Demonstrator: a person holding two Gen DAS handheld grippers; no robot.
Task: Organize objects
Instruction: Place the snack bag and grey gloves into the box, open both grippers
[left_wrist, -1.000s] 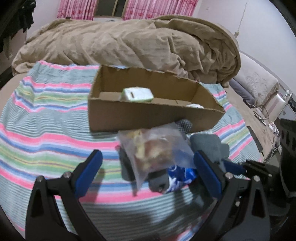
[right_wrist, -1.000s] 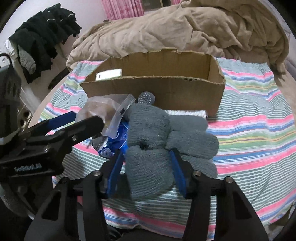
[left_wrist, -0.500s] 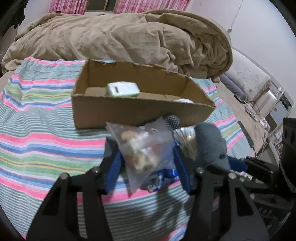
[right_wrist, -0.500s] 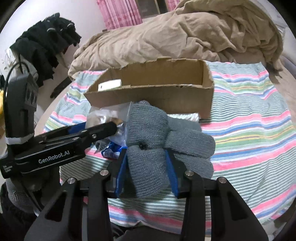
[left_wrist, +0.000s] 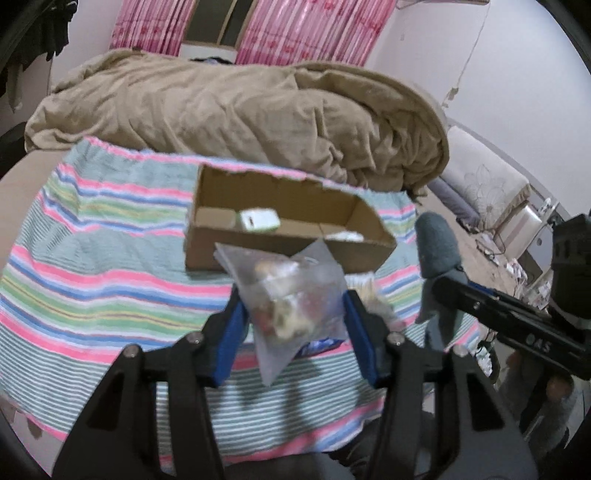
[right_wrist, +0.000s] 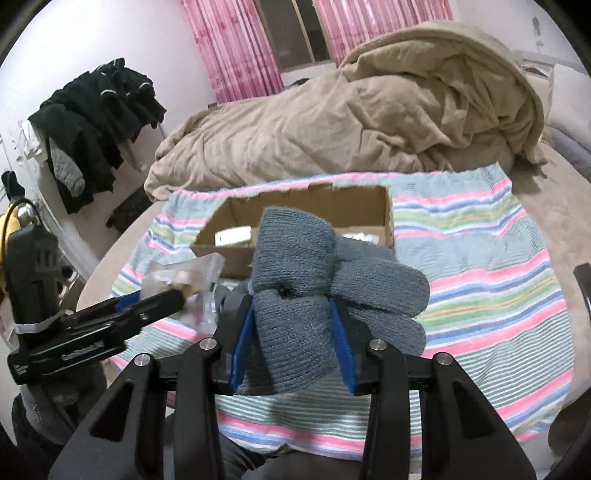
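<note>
My left gripper (left_wrist: 293, 325) is shut on a clear plastic bag (left_wrist: 291, 291) of small items and holds it above the striped cloth (left_wrist: 92, 280), in front of an open cardboard box (left_wrist: 280, 251). My right gripper (right_wrist: 291, 339) is shut on a grey knitted glove (right_wrist: 314, 280), also lifted, near the box (right_wrist: 388, 218). The glove shows at the right of the left wrist view (left_wrist: 437, 251). The bag and left gripper show at the left of the right wrist view (right_wrist: 177, 284). A white packet (left_wrist: 258, 220) and another white item (left_wrist: 345, 236) lie in the box.
A blue wrapper (left_wrist: 319, 345) and other small items lie on the cloth under the bag. A bunched tan duvet (left_wrist: 240, 110) lies behind the box. Dark clothes (right_wrist: 96, 122) hang at the left. A pillow (left_wrist: 484, 184) and clutter are at the right.
Both grippers have lifted and drawn back from the box, the left with the bag, the right with the glove. The left jaws closed on the bag from wide open.
</note>
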